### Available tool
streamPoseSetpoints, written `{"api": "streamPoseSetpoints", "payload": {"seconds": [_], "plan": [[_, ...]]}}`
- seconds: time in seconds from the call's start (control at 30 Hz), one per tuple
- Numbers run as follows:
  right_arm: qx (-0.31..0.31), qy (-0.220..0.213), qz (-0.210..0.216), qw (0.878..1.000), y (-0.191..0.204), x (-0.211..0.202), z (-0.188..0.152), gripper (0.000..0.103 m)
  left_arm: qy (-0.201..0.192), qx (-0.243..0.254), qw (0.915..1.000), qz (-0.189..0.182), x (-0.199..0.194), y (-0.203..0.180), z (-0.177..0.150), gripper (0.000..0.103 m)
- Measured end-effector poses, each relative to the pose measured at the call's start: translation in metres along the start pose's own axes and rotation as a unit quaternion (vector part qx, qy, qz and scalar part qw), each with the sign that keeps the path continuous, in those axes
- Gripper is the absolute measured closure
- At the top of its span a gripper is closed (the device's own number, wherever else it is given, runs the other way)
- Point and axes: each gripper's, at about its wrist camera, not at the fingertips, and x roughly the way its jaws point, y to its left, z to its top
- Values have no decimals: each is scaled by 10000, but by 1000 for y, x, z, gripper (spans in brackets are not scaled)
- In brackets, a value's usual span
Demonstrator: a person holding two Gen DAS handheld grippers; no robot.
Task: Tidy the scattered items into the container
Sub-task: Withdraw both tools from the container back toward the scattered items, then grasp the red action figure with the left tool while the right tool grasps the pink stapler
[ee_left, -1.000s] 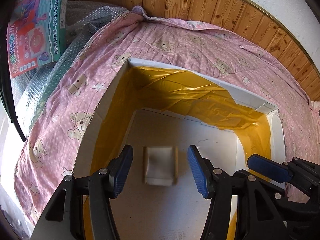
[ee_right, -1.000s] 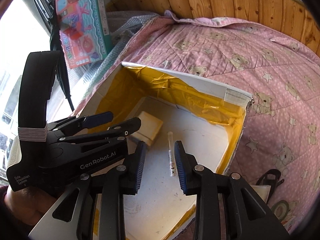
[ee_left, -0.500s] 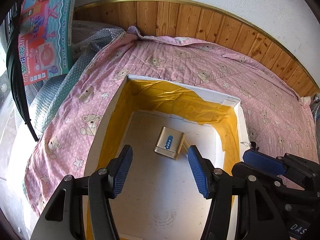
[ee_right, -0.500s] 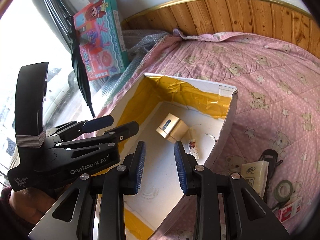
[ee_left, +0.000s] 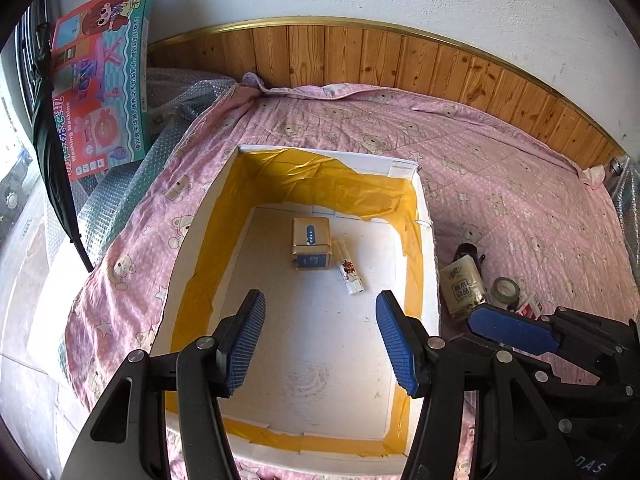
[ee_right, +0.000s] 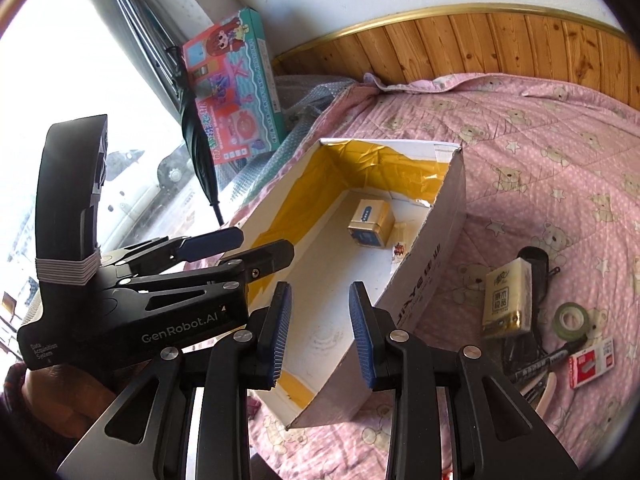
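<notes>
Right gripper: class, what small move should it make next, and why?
Probably swing the right gripper, jaws open and empty, toward the tissue pack. The gold tin already lies in the box; the pack lies outside on the pink quilt.

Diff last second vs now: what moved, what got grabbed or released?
Both grippers pulled up and back out of the box; left gripper and right gripper stayed open and empty. Nothing grabbed or released. Gold tin and small tube lie unmoved on the box floor; tissue pack and tape roll remain outside on the quilt.
</notes>
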Motion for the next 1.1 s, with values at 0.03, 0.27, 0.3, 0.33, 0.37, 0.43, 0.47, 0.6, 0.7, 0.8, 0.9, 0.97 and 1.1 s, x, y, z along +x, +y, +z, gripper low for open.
{"api": "streamPoseSetpoints", "payload": {"seconds": [0.03,0.27,0.3,0.33,0.37,0.43,0.47,0.6,0.7,0.8,0.9,0.97,1.1], "plan": [[2,-27,12,10000,1,-4,-3,70,-26,6,10000,-29,-4,-2,-3,44],[154,-214,118,9996,5,-23,-26,70,-115,4,9998,-137,-27,-13,-29,44],[168,-225,132,9995,5,-25,-32,70,-138,12,9998,-166,-30,-14,-33,44],[187,-223,148,9995,5,-27,-37,70,-151,18,9997,-194,-33,-15,-38,44],[220,-223,155,9994,4,-28,-42,70,-163,20,9996,-225,-35,-16,-43,44],[288,-229,153,9992,1,-33,-54,70,-182,92,9993,-298,-40,-22,-53,44],[313,-239,154,9991,-1,-36,-59,71,-193,141,9992,-327,-43,-26,-58,44],[462,-287,104,9985,-13,-51,-79,71,-265,380,9977,-502,-54,-45,-78,44],[539,-329,-30,9980,-24,-63,-95,72,-279,497,9962,-656,-59,-62,-90,44],[735,-366,-103,9966,-41,-72,-109,72,-263,591,9940,-887,-61,-78,-100,44],[1006,-371,-231,9940,-63,-78,-125,72,-264,778,9919,-967,-62,-95,-108,44],[1251,-354,-370,9908,-82,-78,-134,72,-228,849,9908,-1024,-60,-105,-113,44],[1699,-297,-693,9826,-121,-75,-146,70,-94,880,9893,-1158,-52,-118,-122,44]]}}
